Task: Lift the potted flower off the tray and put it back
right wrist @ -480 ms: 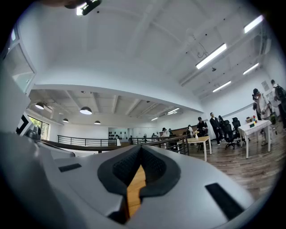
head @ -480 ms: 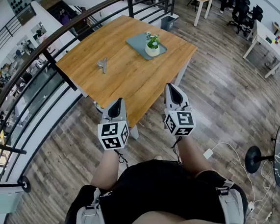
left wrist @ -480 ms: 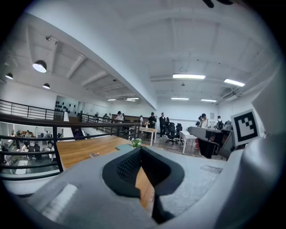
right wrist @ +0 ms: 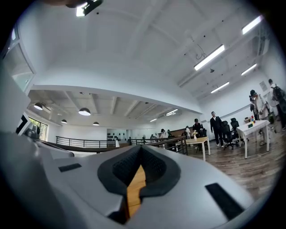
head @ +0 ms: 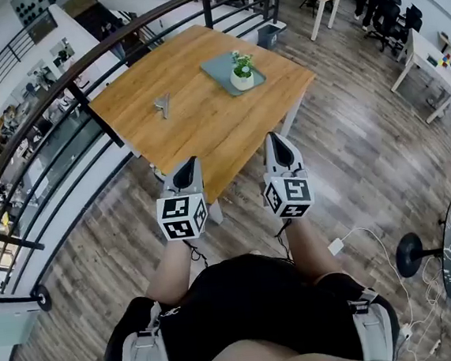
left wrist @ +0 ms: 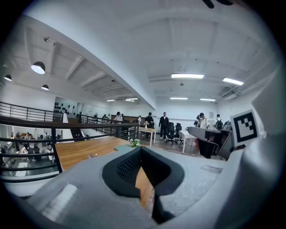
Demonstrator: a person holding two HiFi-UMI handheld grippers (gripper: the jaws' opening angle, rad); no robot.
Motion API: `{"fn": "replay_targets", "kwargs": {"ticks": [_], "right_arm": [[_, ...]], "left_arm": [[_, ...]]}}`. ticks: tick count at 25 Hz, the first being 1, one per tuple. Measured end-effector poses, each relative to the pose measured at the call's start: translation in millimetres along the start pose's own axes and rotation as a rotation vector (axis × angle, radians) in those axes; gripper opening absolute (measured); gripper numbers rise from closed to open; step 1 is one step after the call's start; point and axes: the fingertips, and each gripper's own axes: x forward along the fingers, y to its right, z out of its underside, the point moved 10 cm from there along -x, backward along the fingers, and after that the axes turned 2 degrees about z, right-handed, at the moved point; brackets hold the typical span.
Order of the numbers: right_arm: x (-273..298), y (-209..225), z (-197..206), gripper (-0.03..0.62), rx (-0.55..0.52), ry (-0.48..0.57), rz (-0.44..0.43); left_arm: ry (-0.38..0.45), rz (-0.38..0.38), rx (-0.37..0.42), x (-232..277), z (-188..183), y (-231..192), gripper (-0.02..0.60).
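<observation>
Overhead, a square wooden desk (head: 204,126) stands on plank floor (head: 365,146), with a black railing (head: 82,90) running close along its left and far sides. The potted flower (head: 241,69) sits upright on a grey tray (head: 216,67) near the desk's far right corner; a small grey metal piece (head: 162,104) lies well apart on the left. The near and right edges face open floor. The left claw (head: 188,168) and right claw (head: 277,143) hang by the near edge, both closed and holding nothing.
</observation>
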Motion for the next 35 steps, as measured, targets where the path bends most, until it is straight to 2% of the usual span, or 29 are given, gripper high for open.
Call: {"fn": "replay_targets", "kwargs": {"ticks": [10, 24, 35], "right_arm": [[4, 25, -3, -0.003, -0.003, 0.0, -0.011], [22, 93, 1, -0.003, -0.012, -0.023, -0.007], [56, 127, 21, -0.003, -0.022, -0.031, 0.004]], "left_arm": [[0.006, -0.004, 0.002, 20, -4, 20, 0.015], [-0.004, 0.004, -0.005, 78, -1, 62, 0.015], [-0.003, 0.039, -0.022, 142, 11, 60, 0.015]]}}
